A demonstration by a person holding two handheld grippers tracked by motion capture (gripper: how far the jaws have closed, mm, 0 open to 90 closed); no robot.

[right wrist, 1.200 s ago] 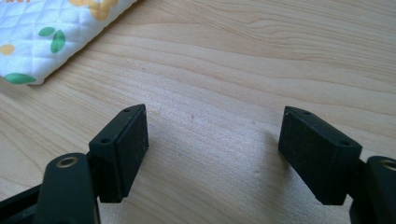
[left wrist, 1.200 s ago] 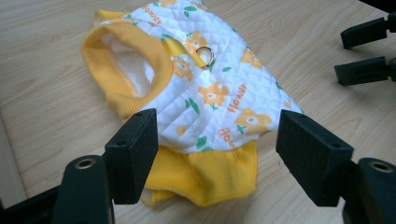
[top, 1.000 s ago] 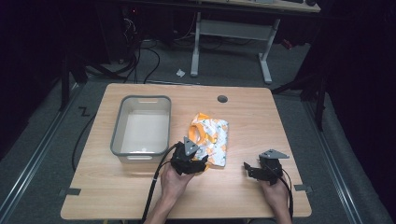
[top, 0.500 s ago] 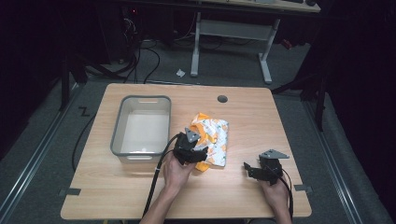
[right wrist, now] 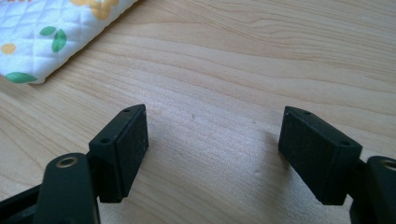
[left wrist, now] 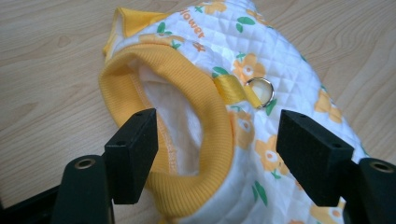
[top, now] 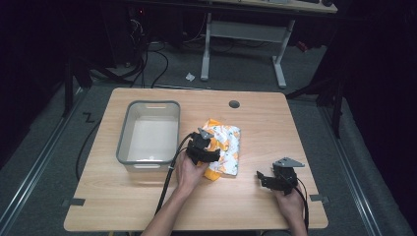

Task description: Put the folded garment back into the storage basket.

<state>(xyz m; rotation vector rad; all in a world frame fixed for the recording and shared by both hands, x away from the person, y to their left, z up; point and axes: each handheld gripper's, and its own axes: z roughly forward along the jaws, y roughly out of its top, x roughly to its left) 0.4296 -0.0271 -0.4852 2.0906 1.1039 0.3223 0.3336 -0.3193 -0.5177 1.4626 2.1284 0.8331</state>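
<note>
I have the left gripper (top: 203, 146) at the near left edge of the quilted garment (top: 223, 149), which lies about mid-counter, just right of the grey plastic bin (top: 147, 132). In the left gripper view (left wrist: 215, 149) the jaws stand wide and grip nothing: the yellow ribbed opening (left wrist: 187, 121) of the garment sits between them and slightly beyond, with the left jaw at the outer edge of the ribbing and the right jaw over the white quilted fabric. I cannot tell whether either pad touches the cloth. A small metal ring (left wrist: 260, 90) on a yellow strap lies just ahead of the right jaw.

Orange print near the far end of the garment reads "flower"; the letters before it are cut off by a fold. The rest of the print is yellow flowers with green leaves.

My right gripper (top: 275, 178) rests near the counter's near right corner, well apart from the garment. Its view (right wrist: 212, 154) shows the jaws wide apart over bare wood of the counter (right wrist: 261, 70), with a corner of the quilted fabric (right wrist: 51, 32) far off at upper left.

From above, the left hand (top: 189, 169) and gripper cover the garment's near left part, and the bin's inside looks washed out.
</note>
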